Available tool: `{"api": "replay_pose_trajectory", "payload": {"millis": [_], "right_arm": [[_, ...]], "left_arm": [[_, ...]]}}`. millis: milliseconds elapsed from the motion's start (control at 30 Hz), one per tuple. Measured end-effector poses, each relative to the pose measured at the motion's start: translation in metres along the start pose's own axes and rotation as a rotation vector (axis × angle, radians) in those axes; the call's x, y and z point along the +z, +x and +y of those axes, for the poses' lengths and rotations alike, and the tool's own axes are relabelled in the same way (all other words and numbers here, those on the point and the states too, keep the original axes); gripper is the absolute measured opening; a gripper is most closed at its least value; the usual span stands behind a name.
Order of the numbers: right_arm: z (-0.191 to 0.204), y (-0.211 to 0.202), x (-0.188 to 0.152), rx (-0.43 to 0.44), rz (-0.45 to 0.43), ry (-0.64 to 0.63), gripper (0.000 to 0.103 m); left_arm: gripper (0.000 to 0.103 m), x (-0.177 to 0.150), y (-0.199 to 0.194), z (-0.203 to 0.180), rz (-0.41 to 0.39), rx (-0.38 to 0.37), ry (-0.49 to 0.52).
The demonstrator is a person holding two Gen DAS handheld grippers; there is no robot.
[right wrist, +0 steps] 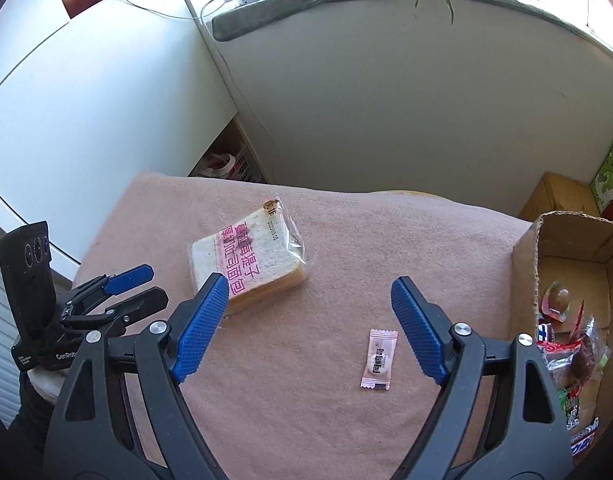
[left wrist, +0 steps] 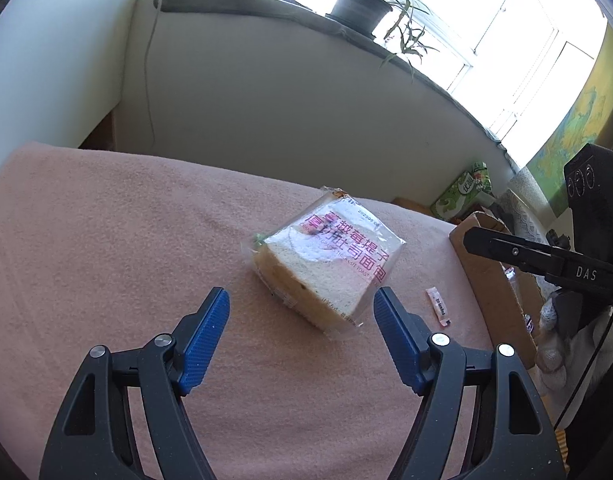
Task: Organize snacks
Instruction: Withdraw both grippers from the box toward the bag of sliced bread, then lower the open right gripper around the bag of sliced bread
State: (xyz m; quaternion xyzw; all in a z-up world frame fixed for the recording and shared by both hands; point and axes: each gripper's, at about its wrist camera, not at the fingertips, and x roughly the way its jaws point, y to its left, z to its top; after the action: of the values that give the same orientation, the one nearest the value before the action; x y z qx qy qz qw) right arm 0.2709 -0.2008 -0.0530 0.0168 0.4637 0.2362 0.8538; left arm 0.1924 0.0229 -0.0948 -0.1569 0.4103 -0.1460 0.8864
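- The left gripper (left wrist: 301, 308) hangs over the pink cloth-covered surface (left wrist: 106, 220) with its jaws spread and nothing between them; its blue pads (left wrist: 204, 336) stand clear of any snack.
- The bagged bread (left wrist: 326, 264) lies flat near the middle of the surface, just ahead of the left gripper's fingertips and slightly toward its right finger. One corner of the square pack points at the jaws, so its flat sides run diagonally to the line between the pads.
- The right gripper (right wrist: 310, 308) also has its jaws spread and empty. The small pink candy sachet (right wrist: 378, 360) lies just ahead of it, nearer its right pad, close to the surface's right edge.
- The sachet's long axis runs roughly along the direction the right gripper points, so the pads would meet its long sides.
- The cardboard box (right wrist: 524, 264), already holding several wrapped snacks, stands against the right edge of the surface, beside the right gripper.
- Judged from this layout, the left gripper is nearer the bread and the right is nearer the sachet and the box; the bread would call for a wrist turn to square the pads with its sides.
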Motion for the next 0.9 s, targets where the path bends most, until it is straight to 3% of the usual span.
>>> {"api": "replay_pose_trajectory", "payload": {"millis": [533,900], "right_arm": [[0.021,0.097,0.036,0.049,0.119,-0.063,0.086],[0.026,0.127,0.043,0.11,0.181,-0.077,0.086]], "left_arm": [[0.075,0.006,0.016,0.002,0.024,0.005,-0.01],[0.075,0.007,0.03,0.003,0.054,-0.007,-0.027]]}}
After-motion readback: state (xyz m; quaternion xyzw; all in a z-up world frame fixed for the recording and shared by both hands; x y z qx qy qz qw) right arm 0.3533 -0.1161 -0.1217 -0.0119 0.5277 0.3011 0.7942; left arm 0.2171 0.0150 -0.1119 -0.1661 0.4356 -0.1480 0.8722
